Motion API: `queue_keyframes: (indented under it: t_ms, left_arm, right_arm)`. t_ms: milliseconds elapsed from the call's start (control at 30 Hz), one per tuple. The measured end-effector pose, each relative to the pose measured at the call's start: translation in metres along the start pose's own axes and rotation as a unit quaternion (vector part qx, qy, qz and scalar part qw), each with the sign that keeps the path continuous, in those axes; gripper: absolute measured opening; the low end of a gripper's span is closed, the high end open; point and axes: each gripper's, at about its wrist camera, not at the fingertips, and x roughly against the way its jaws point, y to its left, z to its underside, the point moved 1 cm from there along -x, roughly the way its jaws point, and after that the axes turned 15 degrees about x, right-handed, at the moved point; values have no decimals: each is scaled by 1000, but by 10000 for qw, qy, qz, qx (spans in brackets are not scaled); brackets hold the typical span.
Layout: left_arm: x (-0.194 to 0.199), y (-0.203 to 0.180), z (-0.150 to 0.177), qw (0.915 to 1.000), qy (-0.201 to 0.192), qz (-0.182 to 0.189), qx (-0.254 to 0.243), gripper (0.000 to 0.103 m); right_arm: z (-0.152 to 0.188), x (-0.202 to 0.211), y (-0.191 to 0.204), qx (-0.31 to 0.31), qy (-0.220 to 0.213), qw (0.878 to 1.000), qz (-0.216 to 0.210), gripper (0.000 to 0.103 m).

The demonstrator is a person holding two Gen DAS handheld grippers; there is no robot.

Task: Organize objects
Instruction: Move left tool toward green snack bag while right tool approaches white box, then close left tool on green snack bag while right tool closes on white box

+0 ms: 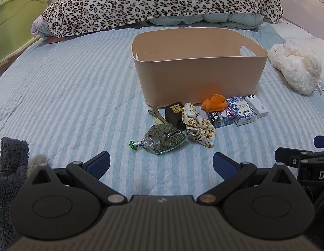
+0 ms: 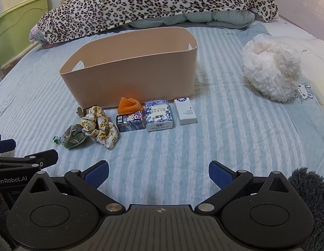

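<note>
A beige plastic bin (image 1: 200, 79) (image 2: 130, 77) stands on the striped bed. In front of it lie a bag of dried herbs (image 1: 164, 139) (image 2: 73, 135), a floral scrunchie (image 1: 198, 126) (image 2: 100, 126), a black box (image 1: 174, 113), a hair clip (image 1: 156, 113), an orange cloth (image 1: 214, 103) (image 2: 128, 104), a cartoon box (image 1: 221, 118) (image 2: 131, 121), a blue-white box (image 1: 242, 109) (image 2: 158, 115) and a white box (image 1: 257, 105) (image 2: 185, 110). My left gripper (image 1: 161, 164) and right gripper (image 2: 158, 172) are both open and empty, well short of the objects.
A leopard-print blanket (image 1: 153, 2) (image 2: 153, 2) is heaped behind the bin. A white fluffy toy (image 1: 296, 69) (image 2: 270, 71) lies at the right. A green headboard (image 1: 13, 21) stands at far left. Dark fleece sleeves (image 1: 11, 177) (image 2: 308, 190) show at the edges.
</note>
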Motion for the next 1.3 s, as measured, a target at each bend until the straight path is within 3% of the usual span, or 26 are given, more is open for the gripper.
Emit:
queue_keyframes:
  t_ms: [800,1167,1300]
  left_arm:
    - [-12,8,-2,10000,-2,-94,-9,103]
    - [-48,21,-17,9994,-106,-272,-168,103]
    - [-71,26,-19,9993,92,-290,-224,103]
  right_arm:
    - [-4,-5,-8,-54,-11,9998,191,103]
    - [-20,-22,-26,-18,-15,9988,482,103]
    - [-32,-36,-35,121,96,9979,636,103]
